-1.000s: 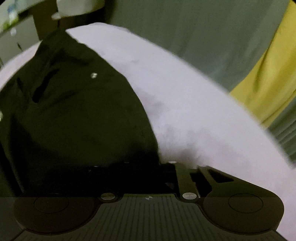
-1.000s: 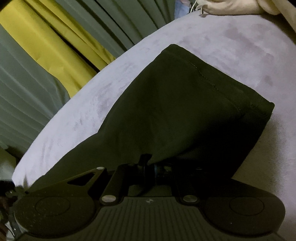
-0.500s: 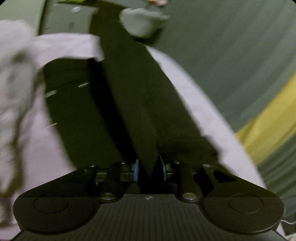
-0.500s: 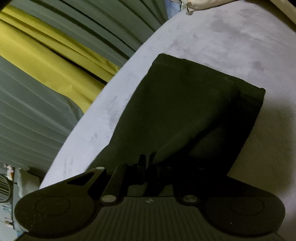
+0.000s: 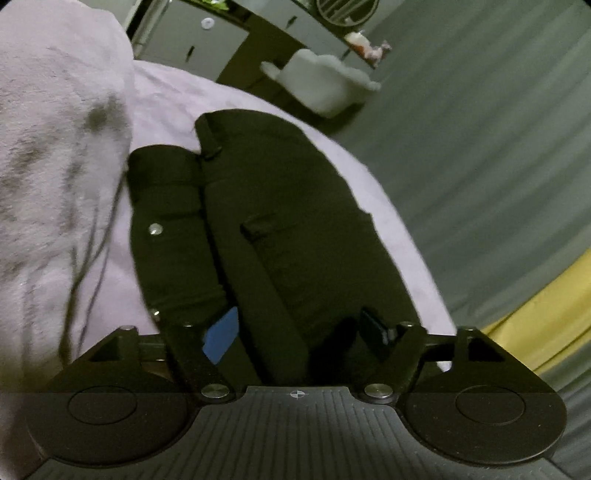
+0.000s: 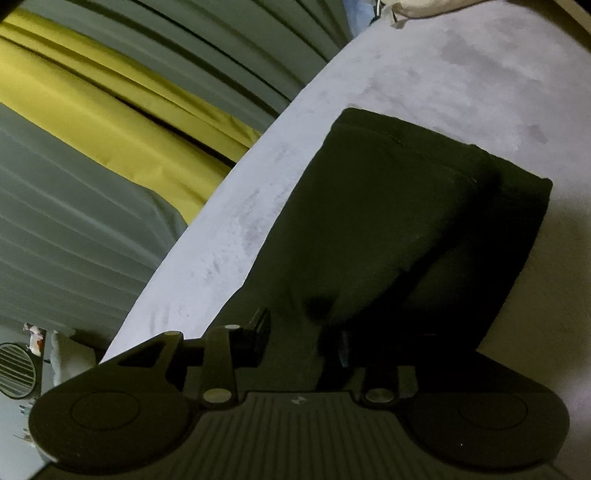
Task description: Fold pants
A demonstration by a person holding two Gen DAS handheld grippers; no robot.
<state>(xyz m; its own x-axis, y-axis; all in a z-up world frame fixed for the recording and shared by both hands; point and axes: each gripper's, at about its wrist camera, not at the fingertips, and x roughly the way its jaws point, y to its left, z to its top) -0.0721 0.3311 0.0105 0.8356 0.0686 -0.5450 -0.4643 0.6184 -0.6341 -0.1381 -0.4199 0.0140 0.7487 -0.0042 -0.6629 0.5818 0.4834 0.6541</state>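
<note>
Black pants (image 5: 280,221) lie on a pale lilac bed cover (image 5: 166,88). In the left wrist view I see the waist end with snaps and a pocket slit; my left gripper (image 5: 299,332) stands open, a fold of black cloth lying between its spread fingers, blue pad (image 5: 221,334) showing. In the right wrist view the leg end (image 6: 406,221) lies folded double, hems at the far side. My right gripper (image 6: 301,339) is open with pant cloth between its fingers.
A rumpled lilac blanket (image 5: 48,166) rises at the left. The bed edge (image 6: 207,258) runs beside grey and yellow curtains (image 6: 92,110). A white tub (image 5: 321,88) and cabinet (image 5: 192,40) stand beyond the bed. A beige pillow (image 6: 461,5) lies at the far end.
Both grippers have opened and let go of the pants. The left gripper swung round to look along the waist end, where the cloth now lies settled on the bed.
</note>
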